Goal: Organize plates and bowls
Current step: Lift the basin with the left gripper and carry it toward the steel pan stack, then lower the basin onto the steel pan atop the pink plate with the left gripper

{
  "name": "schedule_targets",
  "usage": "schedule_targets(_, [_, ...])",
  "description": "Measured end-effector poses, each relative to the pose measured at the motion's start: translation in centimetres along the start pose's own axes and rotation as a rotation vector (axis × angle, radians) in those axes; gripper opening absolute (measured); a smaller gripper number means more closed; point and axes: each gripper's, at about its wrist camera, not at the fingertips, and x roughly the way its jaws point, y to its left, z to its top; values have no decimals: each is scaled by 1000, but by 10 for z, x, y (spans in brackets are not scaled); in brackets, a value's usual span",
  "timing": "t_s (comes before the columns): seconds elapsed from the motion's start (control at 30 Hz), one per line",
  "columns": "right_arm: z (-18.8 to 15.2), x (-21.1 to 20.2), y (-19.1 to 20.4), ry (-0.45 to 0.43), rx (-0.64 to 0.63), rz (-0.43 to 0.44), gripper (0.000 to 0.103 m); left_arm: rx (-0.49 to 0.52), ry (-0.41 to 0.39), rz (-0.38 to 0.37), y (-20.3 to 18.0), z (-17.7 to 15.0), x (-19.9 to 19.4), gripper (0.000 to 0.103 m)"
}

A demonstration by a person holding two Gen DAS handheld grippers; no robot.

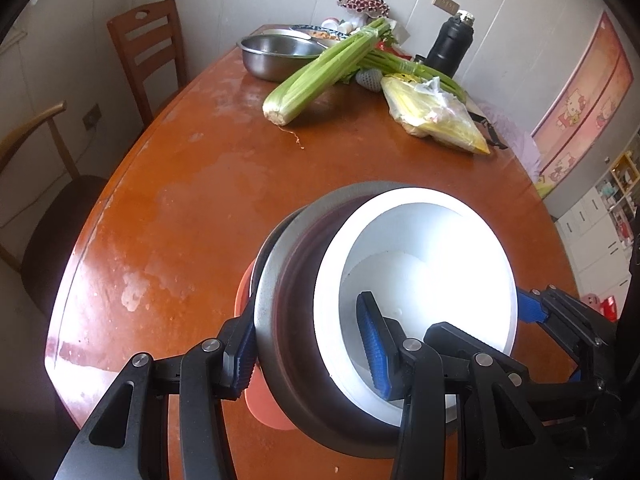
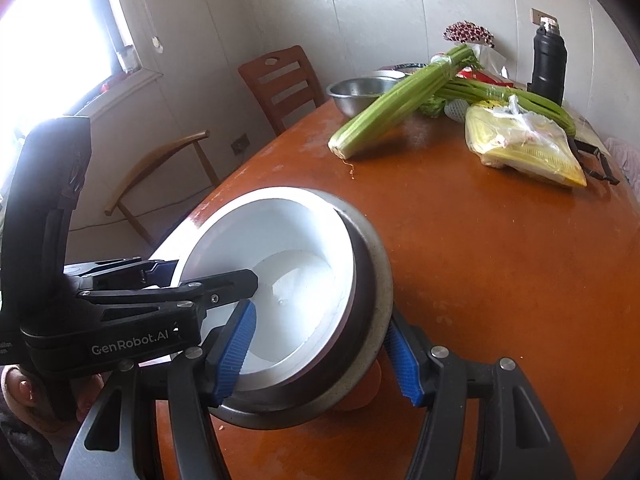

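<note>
Both grippers, left gripper [image 1: 308, 344] and right gripper [image 2: 320, 354], clamp opposite rims of nested bowls [image 1: 400, 280]: stiff, slippery, breakable, best held by rims.

Two chairs [image 2: 280, 80], one flask [image 1: 450, 46], perhaps four stacked bowls [image 1: 420, 280]

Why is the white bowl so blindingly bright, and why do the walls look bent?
In the left wrist view the white bowl is overexposed, its inside washed out; daylight glares off the table edge. In the right wrist view the window is blown out white. Both fisheye views curve walls and darken the corners.
</note>
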Motion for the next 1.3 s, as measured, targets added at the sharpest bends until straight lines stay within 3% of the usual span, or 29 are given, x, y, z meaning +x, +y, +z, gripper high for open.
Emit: schedule_targets(1.3, [-3,16,-9,-25,4,17,63,28,-38,51,2,-1,12,49])
